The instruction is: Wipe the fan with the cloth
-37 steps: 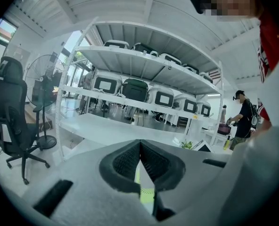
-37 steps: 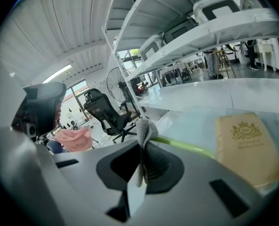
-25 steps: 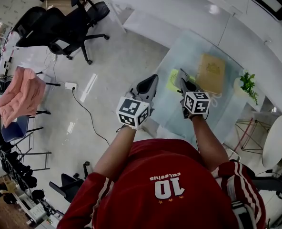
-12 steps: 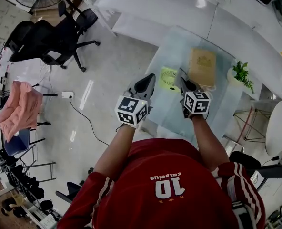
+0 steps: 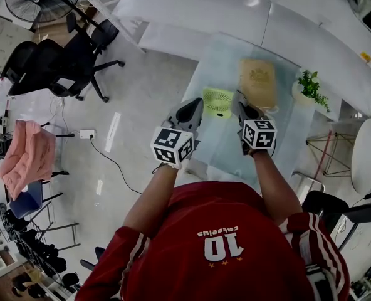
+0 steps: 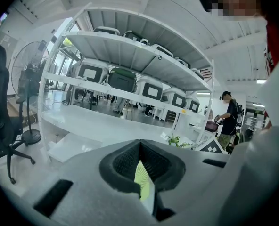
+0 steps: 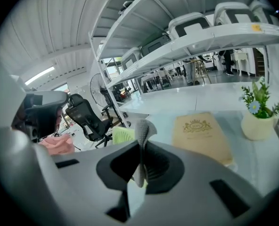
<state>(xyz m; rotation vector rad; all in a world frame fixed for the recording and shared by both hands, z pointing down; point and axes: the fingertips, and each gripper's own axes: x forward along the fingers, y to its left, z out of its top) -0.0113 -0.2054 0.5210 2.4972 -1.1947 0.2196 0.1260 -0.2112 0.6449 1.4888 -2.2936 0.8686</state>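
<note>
Over the near side of a glass table (image 5: pixel 232 148): right gripper (image 7: pixel 140 147) jaws clamped on a grey cloth (image 7: pixel 143 126), one fold poking up past the tips. Left gripper (image 6: pixel 139 147) jaws together, nothing between them. Table also carries a tan book (image 5: pixel 258 82) and a potted plant (image 5: pixel 309 85). White shelving (image 5: pixel 192 5) beyond; black office chairs (image 5: pixel 66 58) on pale floor. Fan (image 5: pixel 218 101): small, lime green, ribbed grille, on the glass just ahead of both grippers, apart from the cloth.
</note>
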